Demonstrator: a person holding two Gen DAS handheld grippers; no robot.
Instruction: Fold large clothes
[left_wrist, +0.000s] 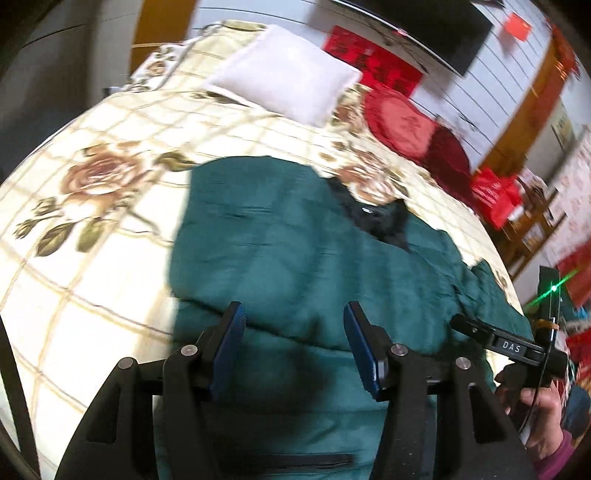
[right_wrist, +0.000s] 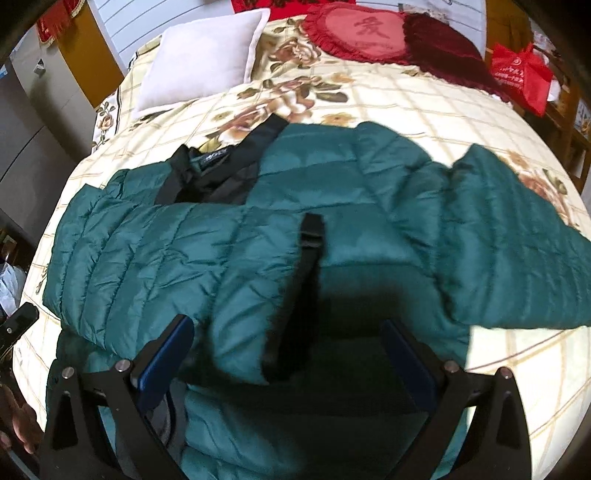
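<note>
A dark green quilted puffer jacket (right_wrist: 258, 236) lies spread on a floral bedspread (right_wrist: 424, 107). Its black-lined collar (right_wrist: 221, 166) points toward the pillows. One sleeve (right_wrist: 129, 251) is folded across the body. The other sleeve (right_wrist: 517, 236) lies out to the right. A black zipper strip (right_wrist: 306, 277) runs down the front. My right gripper (right_wrist: 288, 347) is open and empty above the jacket's lower front. My left gripper (left_wrist: 295, 325) is open and empty above the jacket (left_wrist: 295, 240) in the left wrist view. The right gripper tool (left_wrist: 509, 345) shows at that view's right edge.
A white pillow (right_wrist: 203, 55) and red cushions (right_wrist: 362, 33) lie at the head of the bed. A red bag (right_wrist: 521, 74) stands on wooden furniture to the right. The bedspread (left_wrist: 92, 184) extends left of the jacket. A dark TV (left_wrist: 424, 26) hangs on the wall.
</note>
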